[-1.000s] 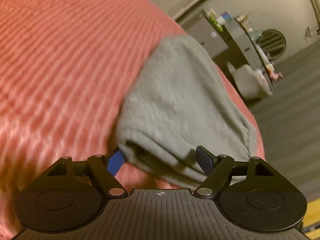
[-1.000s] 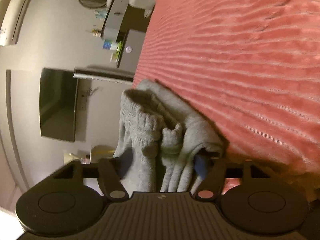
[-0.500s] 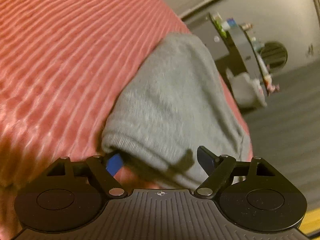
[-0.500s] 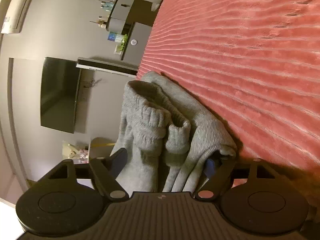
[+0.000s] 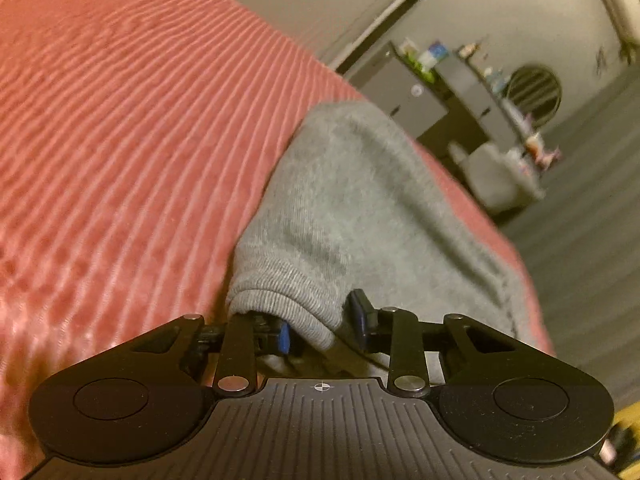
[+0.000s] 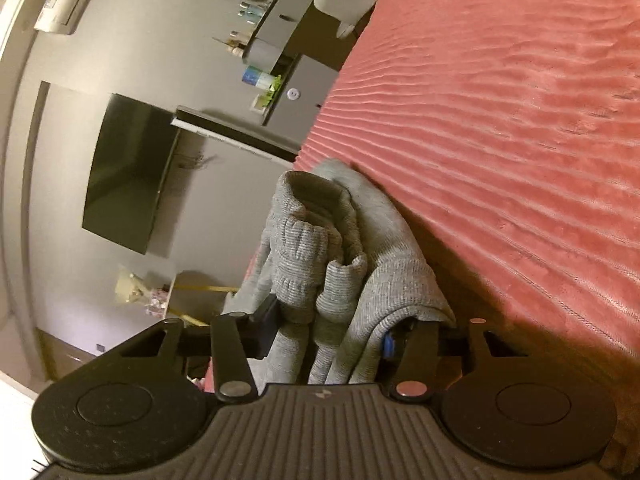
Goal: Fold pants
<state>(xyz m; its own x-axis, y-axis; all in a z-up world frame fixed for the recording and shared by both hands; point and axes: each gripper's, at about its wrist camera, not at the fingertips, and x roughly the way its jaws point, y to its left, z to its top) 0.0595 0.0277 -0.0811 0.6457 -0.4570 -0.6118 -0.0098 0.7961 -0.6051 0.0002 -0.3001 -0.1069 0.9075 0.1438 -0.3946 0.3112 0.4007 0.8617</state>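
The grey knit pants (image 5: 360, 208) lie bundled near the edge of a bed with a red ribbed cover (image 5: 120, 120). My left gripper (image 5: 322, 326) is shut on a ribbed cuff of the pants, which bulges out between its blue-padded jaws. In the right wrist view the pants (image 6: 320, 248) show as several stacked folds with a ribbed band uppermost. My right gripper (image 6: 330, 334) is shut on those layers, and the cloth hides most of its right finger.
The bed cover (image 6: 500, 120) fills most of both views. Beyond the bed edge stand a grey cabinet (image 5: 404, 96) with small items, a round vent (image 5: 534, 94), a white bag (image 5: 496, 180), and a wall-mounted dark screen (image 6: 128, 172).
Both grippers have closed further on the pants. The left one has gathered the cuff end, and the bundle has shifted to the right along the bed edge.
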